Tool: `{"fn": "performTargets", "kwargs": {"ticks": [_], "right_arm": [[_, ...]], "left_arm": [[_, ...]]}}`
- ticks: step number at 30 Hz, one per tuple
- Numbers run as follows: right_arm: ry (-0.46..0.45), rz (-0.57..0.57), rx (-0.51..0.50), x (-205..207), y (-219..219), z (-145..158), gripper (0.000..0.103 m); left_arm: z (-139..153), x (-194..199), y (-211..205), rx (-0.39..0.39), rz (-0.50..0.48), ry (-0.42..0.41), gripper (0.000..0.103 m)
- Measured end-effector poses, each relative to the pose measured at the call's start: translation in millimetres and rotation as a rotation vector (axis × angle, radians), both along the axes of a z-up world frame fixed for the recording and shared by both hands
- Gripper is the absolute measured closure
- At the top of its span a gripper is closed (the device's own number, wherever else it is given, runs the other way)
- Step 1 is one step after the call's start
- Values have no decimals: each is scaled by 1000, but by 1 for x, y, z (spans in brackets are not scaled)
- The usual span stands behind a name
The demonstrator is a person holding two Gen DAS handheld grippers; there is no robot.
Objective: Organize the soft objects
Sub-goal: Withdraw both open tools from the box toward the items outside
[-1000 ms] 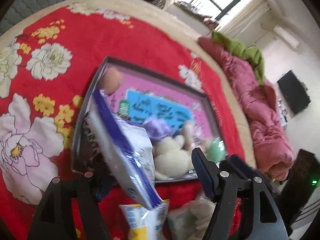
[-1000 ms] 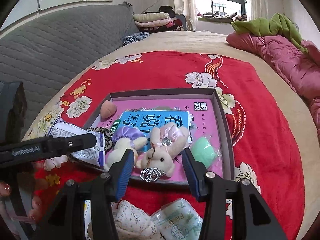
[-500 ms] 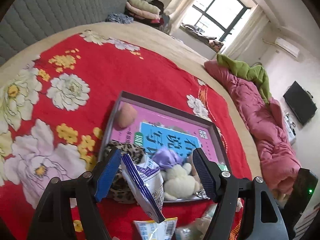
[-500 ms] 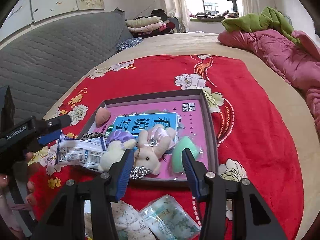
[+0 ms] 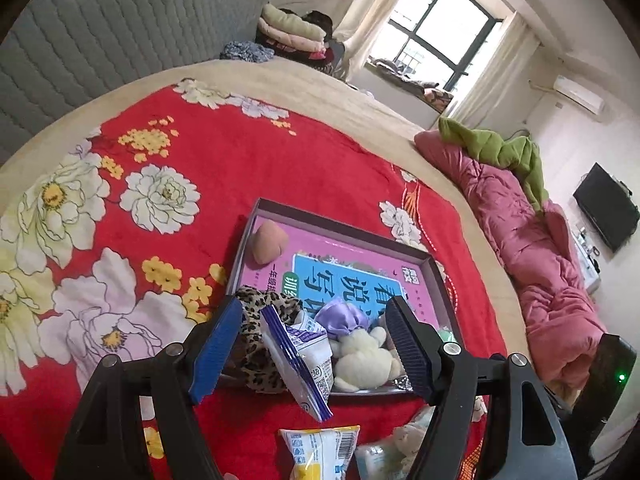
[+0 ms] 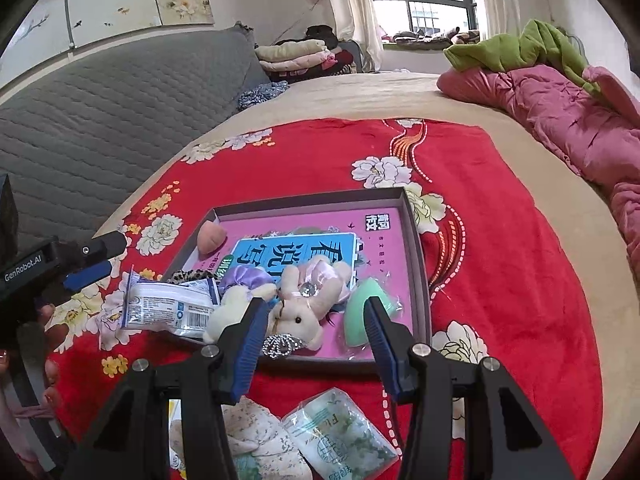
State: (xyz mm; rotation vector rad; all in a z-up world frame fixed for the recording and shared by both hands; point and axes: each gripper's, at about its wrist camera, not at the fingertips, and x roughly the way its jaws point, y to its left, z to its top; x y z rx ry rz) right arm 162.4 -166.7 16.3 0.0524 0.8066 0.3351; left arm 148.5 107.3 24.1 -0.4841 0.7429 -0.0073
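A dark tray (image 5: 340, 224) (image 6: 304, 200) with a pink book as its floor lies on the red blanket. It holds a peach sponge (image 5: 268, 244), a leopard cloth (image 5: 260, 320), a purple scrunchie (image 6: 244, 278), a cream bear (image 5: 360, 356), a bunny plush (image 6: 304, 308) and a green sponge (image 6: 360, 316). A white and blue tissue packet (image 5: 304, 356) (image 6: 168, 308) leans on the tray's near left corner. My left gripper (image 5: 314, 320) (image 6: 100, 260) is open above it, not touching. My right gripper (image 6: 314, 304) hangs open and empty over the tray's near edge.
Loose on the blanket in front of the tray lie a yellow and white packet (image 5: 320, 452), a floral cloth (image 6: 256, 440) and a green wipes packet (image 6: 340, 436). A pink quilt (image 6: 560, 120) runs along the right. A grey padded headboard (image 6: 100, 120) stands on the left.
My left gripper let go of the tissue packet, which now rests on the tray's corner, and drew back and up. The right gripper hardly moved.
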Motion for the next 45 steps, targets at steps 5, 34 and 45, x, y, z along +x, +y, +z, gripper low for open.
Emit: {"fn": "performTargets", "kwargs": {"ticks": [5,34,45], "right_arm": [[-20,3,-1,-7,-3,8,52],[-70,30,-5,-61,-32,33,45],[-47,68,8,-85,-35,24,43]], "left_arm": [[12,-12,6,-4,22,-26,27],[29,-83,-31,86,-60,23,27],[9,-96,-47,106,-97,105,27]]}}
